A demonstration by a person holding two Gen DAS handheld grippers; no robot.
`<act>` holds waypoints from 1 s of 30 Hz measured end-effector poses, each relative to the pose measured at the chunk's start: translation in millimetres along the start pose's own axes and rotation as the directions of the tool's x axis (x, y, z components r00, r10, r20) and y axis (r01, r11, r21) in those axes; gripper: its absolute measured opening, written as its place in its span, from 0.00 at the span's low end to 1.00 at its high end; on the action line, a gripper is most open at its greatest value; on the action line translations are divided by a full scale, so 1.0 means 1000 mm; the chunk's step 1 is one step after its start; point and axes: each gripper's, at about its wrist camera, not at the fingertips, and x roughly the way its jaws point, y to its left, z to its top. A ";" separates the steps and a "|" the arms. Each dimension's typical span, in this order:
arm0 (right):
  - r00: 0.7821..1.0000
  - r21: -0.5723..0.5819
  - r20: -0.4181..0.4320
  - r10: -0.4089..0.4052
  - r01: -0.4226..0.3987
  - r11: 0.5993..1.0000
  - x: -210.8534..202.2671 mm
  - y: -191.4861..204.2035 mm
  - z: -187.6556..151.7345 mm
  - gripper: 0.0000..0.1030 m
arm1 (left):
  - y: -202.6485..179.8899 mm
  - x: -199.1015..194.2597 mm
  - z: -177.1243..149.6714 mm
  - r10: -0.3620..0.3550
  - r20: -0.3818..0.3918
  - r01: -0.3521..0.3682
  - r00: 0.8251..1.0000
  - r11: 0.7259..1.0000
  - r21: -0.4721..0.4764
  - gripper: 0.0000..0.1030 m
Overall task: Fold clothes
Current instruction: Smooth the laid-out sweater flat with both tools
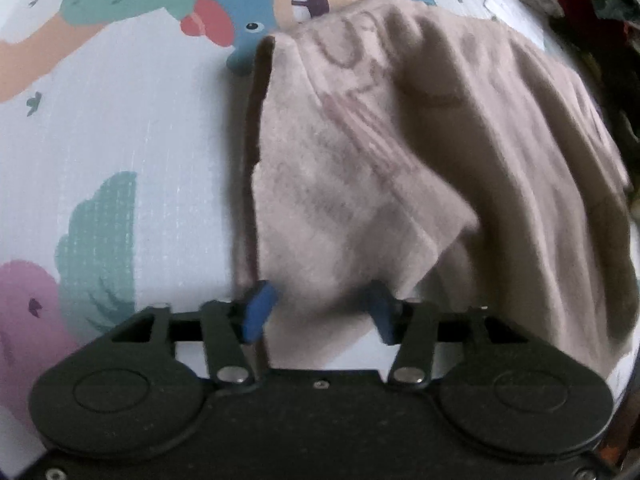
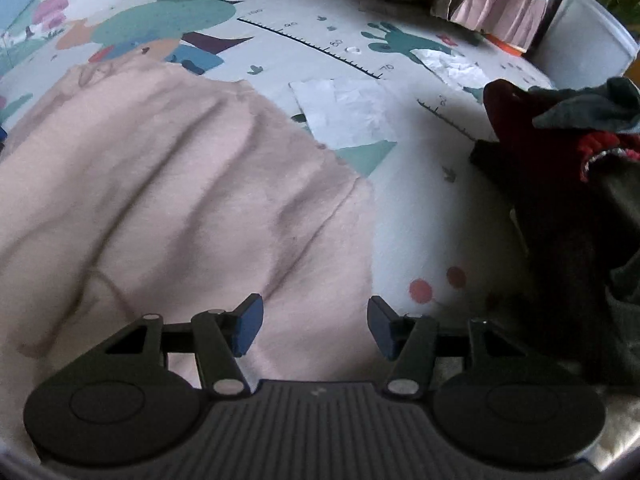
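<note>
Pink garment lies partly folded, wrinkled on the play mat; left gripper and right gripper fingers spread, holding nothing; dark clothes wait.

Left gripper and right gripper, both angled steeply downward, jaws apart, blue pads clear.

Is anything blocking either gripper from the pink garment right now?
Nothing visible does. The pink garment lies directly under the open left gripper and open right gripper; the dark clothes pile sits off to the side.
</note>
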 end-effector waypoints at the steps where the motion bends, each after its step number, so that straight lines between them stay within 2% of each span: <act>1: 1.000 0.006 0.000 -0.006 0.006 1.000 0.006 0.001 0.002 0.56 | -0.002 0.000 0.002 0.007 0.005 -0.007 1.000 1.000 -0.012 0.51; 2: 1.000 0.004 0.003 -0.017 0.017 1.000 0.012 0.004 0.003 0.57 | -0.005 0.000 0.004 0.017 0.012 -0.017 1.000 1.000 0.001 0.48; 4: 1.000 -0.040 -0.014 -0.027 0.027 0.999 0.028 0.013 0.004 0.58 | -0.015 0.002 0.007 0.055 0.019 -0.056 0.998 0.997 0.061 0.18; 6: 0.998 -0.126 -0.056 -0.031 0.024 0.992 0.047 0.024 0.004 0.58 | -0.019 0.004 0.010 0.073 0.021 -0.074 0.997 0.993 0.089 0.05; 7: 0.998 -0.163 -0.059 -0.035 0.025 0.986 0.051 0.028 0.002 0.57 | -0.019 0.004 0.011 0.068 0.021 -0.070 0.997 0.994 0.089 0.03; 9: 0.997 -0.217 -0.057 -0.043 0.030 0.976 0.056 0.035 0.000 0.56 | -0.021 0.005 0.010 0.099 0.025 -0.101 0.995 0.984 0.146 0.02; 12: 0.994 -0.341 -0.044 -0.104 0.083 0.936 0.054 0.046 -0.005 0.56 | -0.015 0.002 0.009 0.154 0.037 -0.158 0.987 0.965 0.212 0.02; 14: 0.986 -0.470 -0.019 -0.166 0.138 0.872 0.055 0.051 -0.013 0.56 | -0.003 -0.001 0.009 0.217 0.054 -0.224 0.975 0.939 0.261 0.02; 15: 0.981 -0.533 -0.002 -0.196 0.165 0.830 0.055 0.053 -0.017 0.56 | 0.007 -0.004 0.010 0.251 0.069 -0.260 0.966 0.931 0.256 0.02; 16: 0.979 -0.528 -0.008 -0.205 0.170 0.832 0.055 0.049 -0.016 0.57 | 0.017 -0.007 0.012 0.281 0.085 -0.293 0.956 0.926 0.240 0.02; 18: 0.976 -0.491 -0.029 -0.214 0.173 0.854 0.056 0.040 -0.011 0.70 | 0.029 -0.011 0.017 0.293 0.092 -0.307 0.952 0.923 0.233 0.02; 20: 0.974 -0.454 -0.050 -0.222 0.176 0.874 0.056 0.031 -0.007 0.75 | 0.033 -0.011 0.021 0.301 0.090 -0.314 0.949 0.919 0.240 0.03; 22: 0.972 -0.428 -0.055 -0.227 0.182 0.885 0.054 0.027 -0.004 0.75 | 0.024 -0.007 0.022 0.309 0.080 -0.319 0.948 0.908 0.272 0.06; 23: 0.974 -0.425 -0.038 -0.225 0.188 0.886 0.049 0.029 -0.004 0.70 | 0.017 -0.007 0.021 0.316 0.088 -0.328 0.945 0.898 0.294 0.08; 24: 0.976 -0.418 -0.018 -0.216 0.188 0.889 0.042 0.030 -0.005 0.63 | 0.011 -0.007 0.020 0.323 0.097 -0.337 0.941 0.887 0.315 0.15; 25: 0.981 -0.396 -0.001 -0.194 0.178 0.901 0.031 0.032 -0.005 0.61 | 0.006 -0.011 0.018 0.324 0.112 -0.343 0.939 0.881 0.327 0.23; 27: 0.991 -0.331 0.021 -0.132 0.132 0.934 0.009 0.034 -0.008 0.61 | -0.002 -0.022 0.011 0.298 0.143 -0.329 0.944 0.885 0.329 0.25; 28: 0.996 -0.288 0.024 -0.090 0.093 0.953 -0.002 0.034 -0.011 0.61 | -0.005 -0.026 0.005 0.274 0.148 -0.308 0.950 0.899 0.312 0.25; 30: 1.000 -0.196 0.005 -0.011 0.012 0.981 -0.019 0.038 -0.024 0.61 | -0.009 -0.039 -0.007 0.180 0.139 -0.210 0.974 0.946 0.248 0.25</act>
